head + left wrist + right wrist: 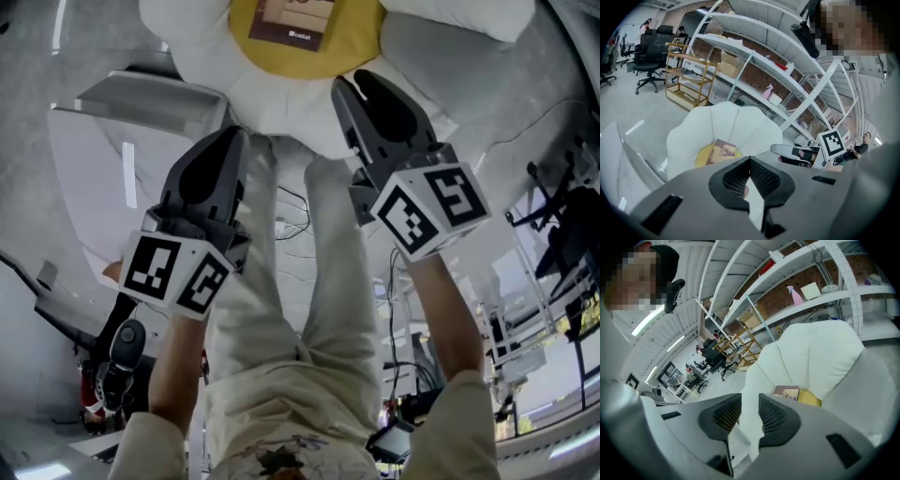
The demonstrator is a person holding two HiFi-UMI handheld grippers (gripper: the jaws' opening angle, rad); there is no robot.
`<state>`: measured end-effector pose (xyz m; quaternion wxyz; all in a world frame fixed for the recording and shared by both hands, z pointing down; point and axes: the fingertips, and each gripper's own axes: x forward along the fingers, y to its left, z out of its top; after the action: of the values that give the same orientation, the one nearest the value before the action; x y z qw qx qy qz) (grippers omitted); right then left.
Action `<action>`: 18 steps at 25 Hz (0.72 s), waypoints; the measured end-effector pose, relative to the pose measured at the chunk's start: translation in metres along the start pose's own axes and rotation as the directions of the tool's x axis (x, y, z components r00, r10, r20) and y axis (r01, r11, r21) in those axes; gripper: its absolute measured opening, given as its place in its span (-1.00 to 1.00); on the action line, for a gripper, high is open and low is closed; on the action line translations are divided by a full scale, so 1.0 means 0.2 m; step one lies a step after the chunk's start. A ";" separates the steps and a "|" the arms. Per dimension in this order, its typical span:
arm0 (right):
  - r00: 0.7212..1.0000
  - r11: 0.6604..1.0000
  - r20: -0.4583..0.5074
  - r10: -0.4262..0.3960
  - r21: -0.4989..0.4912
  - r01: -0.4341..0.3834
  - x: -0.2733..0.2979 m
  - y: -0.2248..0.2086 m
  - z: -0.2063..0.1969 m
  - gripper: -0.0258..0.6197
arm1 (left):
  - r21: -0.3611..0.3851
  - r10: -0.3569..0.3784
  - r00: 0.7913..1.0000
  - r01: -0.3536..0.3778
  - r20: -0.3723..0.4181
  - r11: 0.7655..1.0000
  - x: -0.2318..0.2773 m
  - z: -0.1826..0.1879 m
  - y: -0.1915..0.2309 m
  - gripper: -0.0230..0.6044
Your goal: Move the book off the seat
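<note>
Left gripper fingers together, right gripper fingers apart; shelves only in gripper views

My left tongs and right tongs are grey moulded shells with black, rounded pads, and the inner faces of the pads are ribbed in a fine grid. Each carries a white cube printed with black square markers: the left cube and the right cube. I wear pale cream trousers, creased along the legs. My cream top has matching sleeves and a dark print on its front.
</note>
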<state>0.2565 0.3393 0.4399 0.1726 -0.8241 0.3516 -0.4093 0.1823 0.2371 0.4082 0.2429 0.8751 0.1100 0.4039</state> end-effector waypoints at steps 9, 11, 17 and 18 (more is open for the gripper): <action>1.000 0.997 -0.008 -0.008 0.079 0.008 0.21 -0.24 -0.17 -0.59 | -0.019 0.001 1.000 -0.002 -0.026 1.000 0.28 -0.18 0.09 -0.90; 1.000 0.996 -0.018 -0.005 0.092 0.007 0.27 -0.30 -0.23 -0.59 | -0.030 0.004 1.000 -0.005 -0.025 1.000 0.36 -0.22 0.14 -0.90; 1.000 0.993 -0.025 0.004 0.117 -0.001 0.38 -0.40 -0.36 -0.57 | -0.055 0.013 1.000 -0.014 -0.022 0.998 0.50 -0.34 0.21 -0.90; 1.000 0.993 -0.026 0.003 0.121 0.000 0.40 -0.42 -0.38 -0.57 | -0.061 0.013 1.000 -0.015 -0.022 0.998 0.52 -0.36 0.23 -0.90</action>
<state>0.2661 0.3402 0.5788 0.2177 -0.8064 0.3291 -0.4404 0.1947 0.2631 0.5403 0.2653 0.8636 0.0942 0.4183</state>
